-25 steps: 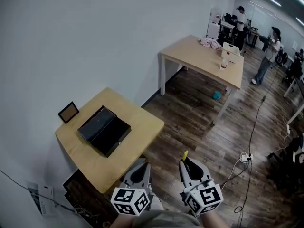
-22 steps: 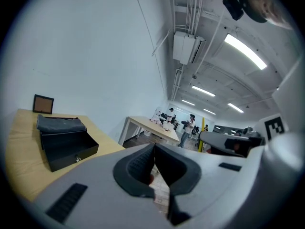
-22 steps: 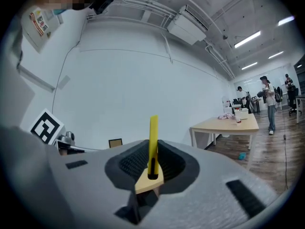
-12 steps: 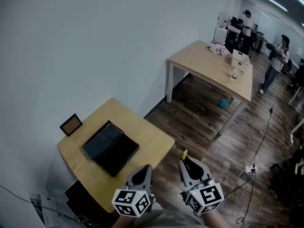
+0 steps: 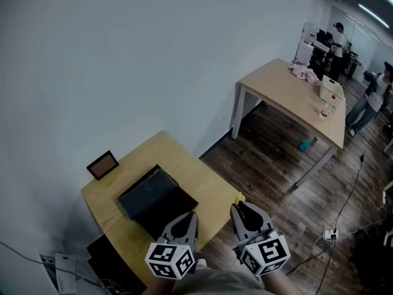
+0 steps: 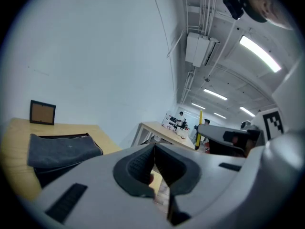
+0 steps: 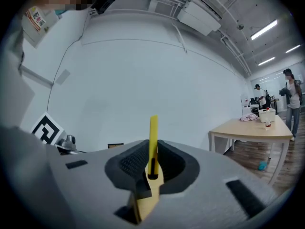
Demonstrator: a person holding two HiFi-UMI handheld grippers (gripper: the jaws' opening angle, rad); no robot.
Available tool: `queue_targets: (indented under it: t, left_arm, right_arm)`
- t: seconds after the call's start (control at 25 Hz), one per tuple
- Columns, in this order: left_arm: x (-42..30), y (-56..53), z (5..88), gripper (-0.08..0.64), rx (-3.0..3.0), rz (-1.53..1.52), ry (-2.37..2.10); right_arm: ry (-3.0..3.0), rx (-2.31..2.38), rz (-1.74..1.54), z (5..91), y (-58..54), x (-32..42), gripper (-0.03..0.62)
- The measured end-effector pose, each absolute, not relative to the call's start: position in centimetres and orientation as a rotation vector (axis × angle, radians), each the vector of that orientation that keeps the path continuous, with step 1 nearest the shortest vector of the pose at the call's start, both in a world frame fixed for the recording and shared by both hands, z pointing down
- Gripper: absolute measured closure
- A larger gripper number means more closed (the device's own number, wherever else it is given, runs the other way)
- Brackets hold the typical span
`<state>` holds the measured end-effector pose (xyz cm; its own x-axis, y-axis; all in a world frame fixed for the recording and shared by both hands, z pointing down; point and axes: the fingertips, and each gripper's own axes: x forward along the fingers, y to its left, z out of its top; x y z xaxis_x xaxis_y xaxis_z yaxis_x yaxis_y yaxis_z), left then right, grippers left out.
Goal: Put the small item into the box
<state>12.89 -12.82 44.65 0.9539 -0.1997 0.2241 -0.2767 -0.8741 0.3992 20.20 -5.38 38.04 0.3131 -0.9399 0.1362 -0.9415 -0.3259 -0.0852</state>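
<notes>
Presently: right gripper (image 7: pixel 152 149), one, jaws pinched narrow on the yellow strip (image 7: pixel 153 128), one, which stands upright between the pads and is not yet over the box. Left gripper (image 6: pixel 153 152), one, jaws together, nothing carried. Black box (image 5: pixel 153 195), one, lying open on the small wooden table (image 5: pixel 190 168) ahead, near one picture frame (image 5: pixel 102 165); a second, larger table (image 5: pixel 288 91) stands well apart. Handling advice — keep the pinch firm, bring the strip above the open compartment, lower it inside before letting go.

Near surface (image 5: pixel 209 183) and far surface (image 5: pixel 282 88) made two; there was one black box (image 5: pixel 153 192), one picture frame (image 5: pixel 103 165), one yellow item (image 5: pixel 239 199).
</notes>
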Motion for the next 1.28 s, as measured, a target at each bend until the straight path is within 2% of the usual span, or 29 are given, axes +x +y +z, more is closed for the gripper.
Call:
queue_targets:
  t: [0.56,1.28]
  left_arm:
    - [8.2,-20.1,46.2,0.557,2.567,0.223,-0.68]
    - [4.2,-24.6,49.7,0.557,2.303,0.201,-1.074]
  right_arm:
    - [-2.139,2.211,0.323,40.9,-15.8,16.3,0.548]
    - [-2.306,1.611,0.508,49.6,-24.7,11.7,0.548]
